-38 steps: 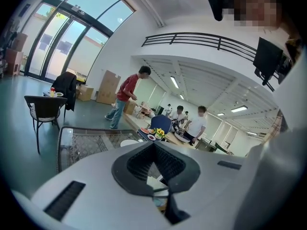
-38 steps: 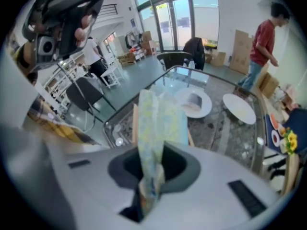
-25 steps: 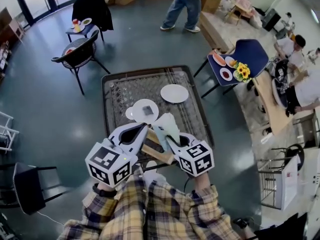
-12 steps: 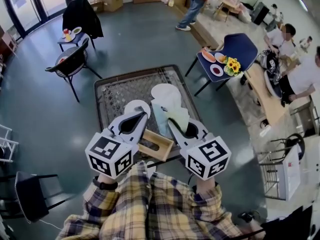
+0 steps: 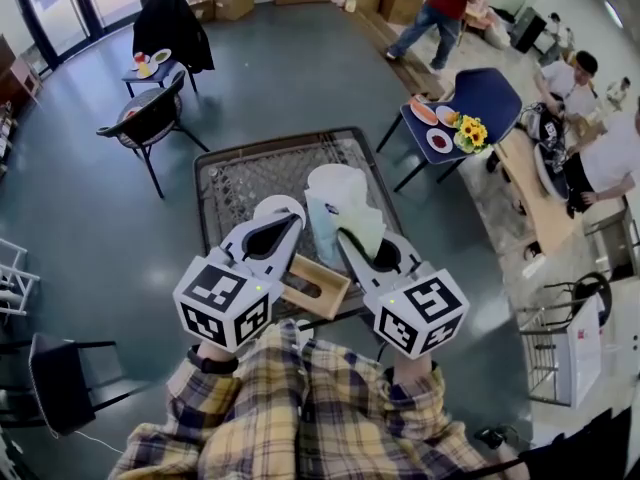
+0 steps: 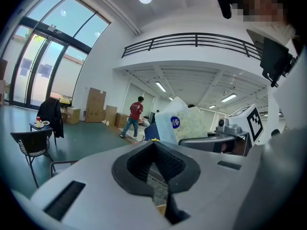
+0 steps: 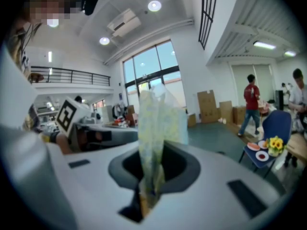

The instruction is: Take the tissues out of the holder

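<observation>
A soft pack of tissues (image 5: 338, 210) hangs above the table, pinched at its lower end by my right gripper (image 5: 346, 236), which is shut on it. In the right gripper view the pack (image 7: 158, 116) stands up out of the right gripper (image 7: 151, 150). The wooden holder (image 5: 318, 288) lies on the table's near edge between the two grippers, below the pack. My left gripper (image 5: 288, 222) sits just left of the holder, jaws shut with nothing between them. In the left gripper view the left gripper (image 6: 153, 145) points past the pack (image 6: 184, 123), and a bit of the holder (image 6: 160, 208) shows below.
The holder rests on a dark mesh table (image 5: 240, 183), and a white plate (image 5: 277, 208) lies by the left gripper's tip. Black chairs (image 5: 150, 113) stand to the left. A blue chair (image 5: 480, 98) with dishes and sunflowers is on the right. A person (image 5: 440, 3) walks at the back.
The right gripper has lifted the tissue pack up and away from the holder. The left gripper has stayed beside the holder. The person at the back has walked to the right.
</observation>
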Demonstrator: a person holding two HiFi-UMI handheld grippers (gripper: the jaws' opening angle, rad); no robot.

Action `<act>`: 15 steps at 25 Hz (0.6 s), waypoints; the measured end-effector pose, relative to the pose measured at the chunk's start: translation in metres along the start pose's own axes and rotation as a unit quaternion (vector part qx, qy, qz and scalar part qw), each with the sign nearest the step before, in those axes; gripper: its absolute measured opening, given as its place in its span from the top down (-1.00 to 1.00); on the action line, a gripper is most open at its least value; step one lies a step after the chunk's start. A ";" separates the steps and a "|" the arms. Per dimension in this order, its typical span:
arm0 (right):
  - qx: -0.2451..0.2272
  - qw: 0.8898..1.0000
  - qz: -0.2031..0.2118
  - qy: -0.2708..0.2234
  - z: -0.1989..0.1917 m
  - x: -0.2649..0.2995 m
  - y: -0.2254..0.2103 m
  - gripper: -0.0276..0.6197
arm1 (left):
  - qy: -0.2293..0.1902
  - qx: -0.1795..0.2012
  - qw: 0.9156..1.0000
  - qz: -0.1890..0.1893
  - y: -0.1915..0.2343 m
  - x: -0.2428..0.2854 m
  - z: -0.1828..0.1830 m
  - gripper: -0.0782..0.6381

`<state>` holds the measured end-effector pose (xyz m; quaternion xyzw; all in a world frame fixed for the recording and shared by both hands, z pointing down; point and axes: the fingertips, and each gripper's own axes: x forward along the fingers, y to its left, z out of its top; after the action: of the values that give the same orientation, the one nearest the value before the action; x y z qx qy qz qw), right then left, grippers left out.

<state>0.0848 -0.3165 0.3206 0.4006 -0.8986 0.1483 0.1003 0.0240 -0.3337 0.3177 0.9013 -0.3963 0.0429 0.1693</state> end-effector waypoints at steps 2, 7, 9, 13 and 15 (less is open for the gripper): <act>0.001 1.000 0.006 -0.003 0.002 0.001 0.002 0.76 | 0.000 -0.001 1.000 0.004 0.001 -0.002 0.000 0.74; 0.000 1.000 0.012 -0.004 0.002 0.003 0.005 0.76 | 0.002 -0.004 1.000 0.013 0.006 -0.007 -0.003 0.74; -0.001 1.000 0.013 -0.004 0.002 0.005 0.004 0.76 | 0.001 -0.004 1.000 0.015 0.009 -0.007 -0.002 0.74; 0.003 1.000 0.016 -0.004 0.003 0.006 0.004 0.76 | 0.003 -0.004 1.000 0.020 0.012 -0.009 -0.002 0.74; 0.004 1.000 0.017 -0.004 0.002 0.007 0.004 0.76 | 0.004 -0.004 1.000 0.023 0.014 -0.009 -0.002 0.74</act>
<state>0.0772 -0.3198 0.3198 0.3861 -0.9052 0.1515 0.0925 0.0077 -0.3354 0.3216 0.8913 -0.4161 0.0488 0.1733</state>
